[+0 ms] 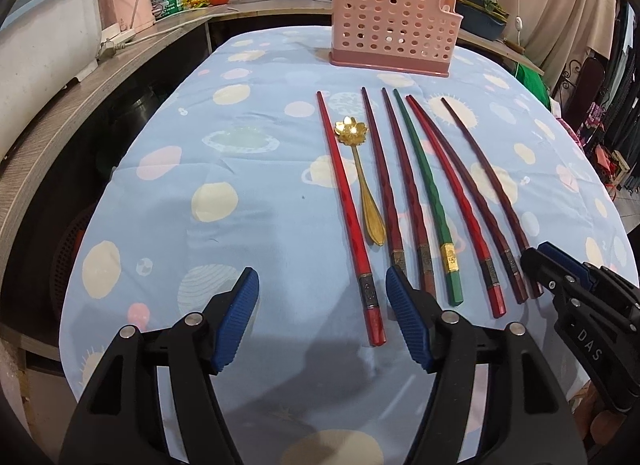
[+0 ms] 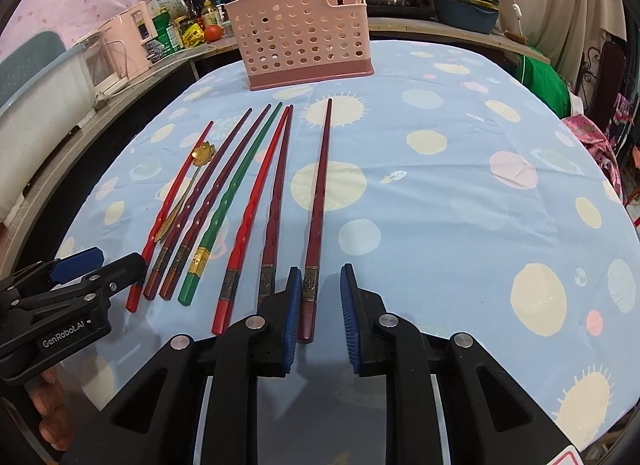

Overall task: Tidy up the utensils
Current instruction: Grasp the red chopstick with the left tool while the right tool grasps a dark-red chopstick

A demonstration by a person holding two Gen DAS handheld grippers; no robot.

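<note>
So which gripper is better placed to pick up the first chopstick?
Right gripper: its open fingers already straddle the outermost dark red chopstick. Left gripper is open but straddles nothing.

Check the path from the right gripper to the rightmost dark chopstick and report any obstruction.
Nothing visible blocks it. The right gripper is open, and the rightmost dark chopstick has its near end already between the fingers, apart from the neighbouring chopsticks.

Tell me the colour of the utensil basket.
Pink basket, clearest in the left wrist view.

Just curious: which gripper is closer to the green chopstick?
Left. The left gripper sits just left of the green chopstick, while the right gripper straddles a dark red chopstick farther right.
</note>
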